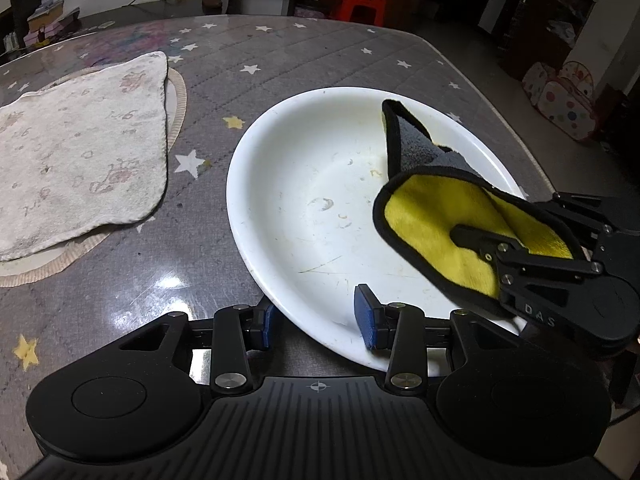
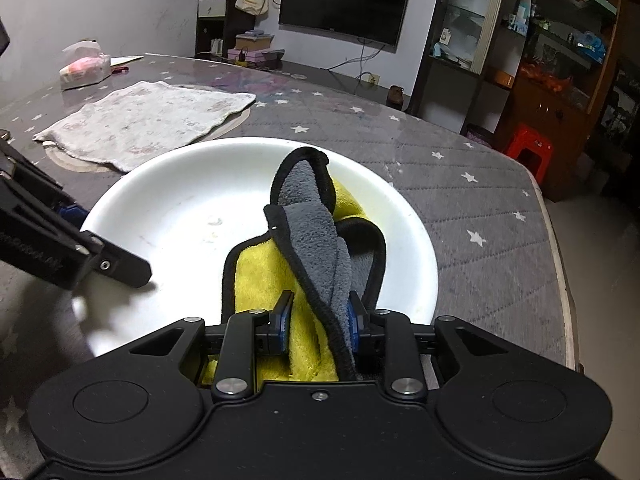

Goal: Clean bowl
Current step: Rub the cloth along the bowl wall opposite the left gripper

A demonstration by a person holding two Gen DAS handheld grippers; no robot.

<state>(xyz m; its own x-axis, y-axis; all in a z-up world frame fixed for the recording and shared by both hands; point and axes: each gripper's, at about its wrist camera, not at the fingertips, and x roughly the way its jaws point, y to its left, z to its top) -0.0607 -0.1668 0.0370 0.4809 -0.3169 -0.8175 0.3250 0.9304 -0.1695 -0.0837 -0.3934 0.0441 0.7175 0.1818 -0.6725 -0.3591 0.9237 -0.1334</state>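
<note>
A wide white bowl (image 1: 312,184) (image 2: 180,200) with small food marks on its floor sits on the star-patterned table. My left gripper (image 1: 317,316) straddles its near rim, one blue pad outside and one inside, closed on it; in the right wrist view that gripper (image 2: 104,240) comes in from the left. A yellow and grey cloth (image 1: 432,216) (image 2: 320,240) with black edging lies folded in the right half of the bowl. My right gripper (image 2: 319,320) (image 1: 500,232) is shut on the cloth's near end, its pads pressing the folds.
A worn white towel (image 1: 80,152) (image 2: 148,120) lies on a round mat left of the bowl. A tissue pack (image 2: 84,66) stands at the far left of the table. The table's edge (image 2: 560,280) runs close on the right, with a red stool (image 2: 528,152) beyond.
</note>
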